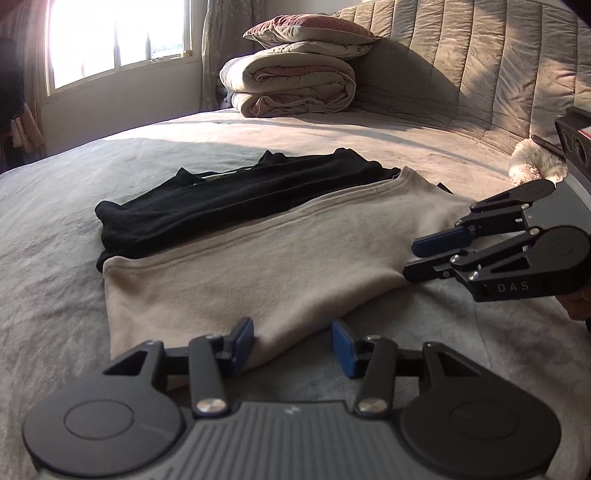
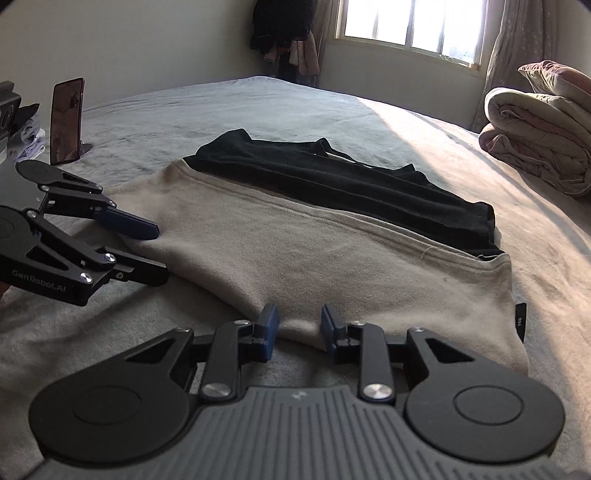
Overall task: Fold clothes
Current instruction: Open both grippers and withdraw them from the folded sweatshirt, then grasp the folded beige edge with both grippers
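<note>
A beige garment (image 1: 258, 266) lies flat in the middle of the bed (image 1: 55, 221), folded over so that it covers the near part of a black garment (image 1: 236, 195); the black one shows only as a strip along the beige one's far edge, towards the window (image 1: 118, 37). A small dark label (image 2: 521, 319) sticks out at the beige garment's corner. No box or basket is anywhere on the bed.

At the head end a folded quilt (image 1: 291, 86) carries a pillow (image 1: 306, 31), both cut off at the frame edge in the right wrist view. A phone (image 2: 67, 120) stands upright near the bed's far side edge. Dark clothes (image 2: 284, 33) hang in the room's corner, too dim to sort out. Something pale and fluffy (image 1: 535, 166) sits by the padded headboard (image 1: 480, 74); what it is I cannot tell.

The left gripper (image 1: 293, 347) rests at the beige garment's near edge, its blue pads (image 1: 243, 345) apart, with a fold of the cloth lying between them but not pinched. The right gripper (image 2: 297, 330) stands further along the same near edge, jaws parted more narrowly, the hem bulging up loose in the gap.
</note>
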